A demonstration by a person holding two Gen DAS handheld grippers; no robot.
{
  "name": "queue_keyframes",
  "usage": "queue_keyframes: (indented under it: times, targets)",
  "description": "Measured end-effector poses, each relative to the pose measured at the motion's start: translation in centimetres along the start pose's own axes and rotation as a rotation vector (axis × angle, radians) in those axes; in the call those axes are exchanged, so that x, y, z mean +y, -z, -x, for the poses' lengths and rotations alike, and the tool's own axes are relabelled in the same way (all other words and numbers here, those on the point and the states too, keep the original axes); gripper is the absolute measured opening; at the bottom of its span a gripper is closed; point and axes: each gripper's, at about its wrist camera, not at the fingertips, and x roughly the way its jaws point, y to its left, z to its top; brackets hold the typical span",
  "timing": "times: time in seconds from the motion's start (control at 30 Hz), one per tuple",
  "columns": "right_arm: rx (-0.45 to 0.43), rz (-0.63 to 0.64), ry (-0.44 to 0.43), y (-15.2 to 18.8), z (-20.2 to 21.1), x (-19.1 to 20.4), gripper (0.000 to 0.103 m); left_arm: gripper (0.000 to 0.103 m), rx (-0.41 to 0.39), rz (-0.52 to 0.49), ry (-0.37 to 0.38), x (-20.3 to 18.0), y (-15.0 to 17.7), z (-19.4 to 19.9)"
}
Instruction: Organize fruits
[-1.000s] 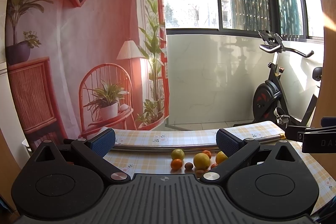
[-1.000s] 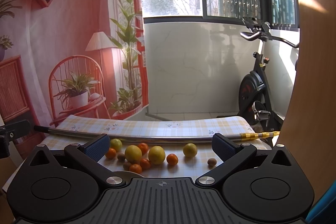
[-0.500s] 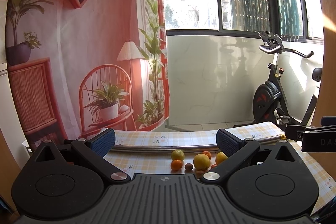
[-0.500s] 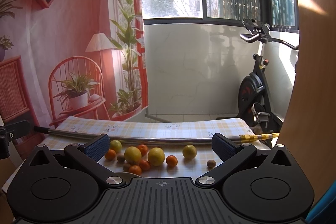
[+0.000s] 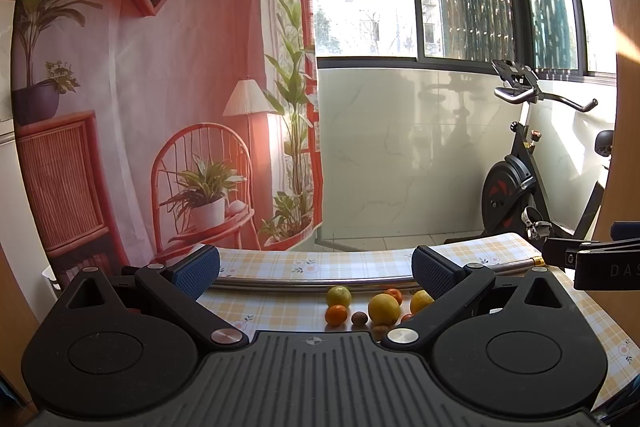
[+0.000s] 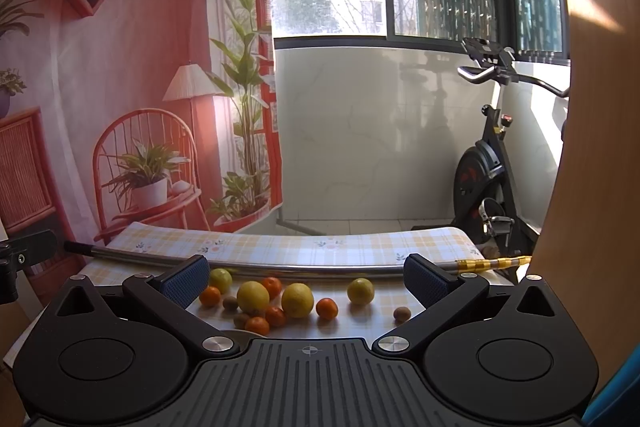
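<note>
Jaws wide apart on both of my grippers, nothing between them, fruit lying ahead on the desk.

On my left gripper (image 5: 315,267) the blue pads stand far apart above the checked cloth of the desk (image 5: 280,263); the fruit sits ahead and toward the right-hand pad: a greenish lemon (image 5: 338,296), a large yellow lemon (image 5: 383,308), a small orange (image 5: 335,314) and a brown kiwi (image 5: 359,317), all clear of the pads. From my right gripper (image 6: 307,277), equally spread and empty, the cluster lies between the pads, crowded to the left side, with two big lemons (image 6: 253,297) near the middle, one yellow fruit (image 6: 360,291) and a lone kiwi (image 6: 401,313) further right. A metal rod (image 6: 304,266) runs across just behind them.
</note>
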Motion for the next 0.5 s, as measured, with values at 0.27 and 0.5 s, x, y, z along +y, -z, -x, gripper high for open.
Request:
queue_keyframes:
  times: [0.27,0.5]
  targets:
    - [-0.002,0.001,0.000,0.11,-0.05,0.01,0.103,0.103,0.000,0.000,-0.001,0.01,-0.03,0.00]
    - [-0.003,0.001,0.000,0.21,-0.09,0.03,0.103,0.103,0.001,0.001,0.000,0.03,-0.03,-0.01]
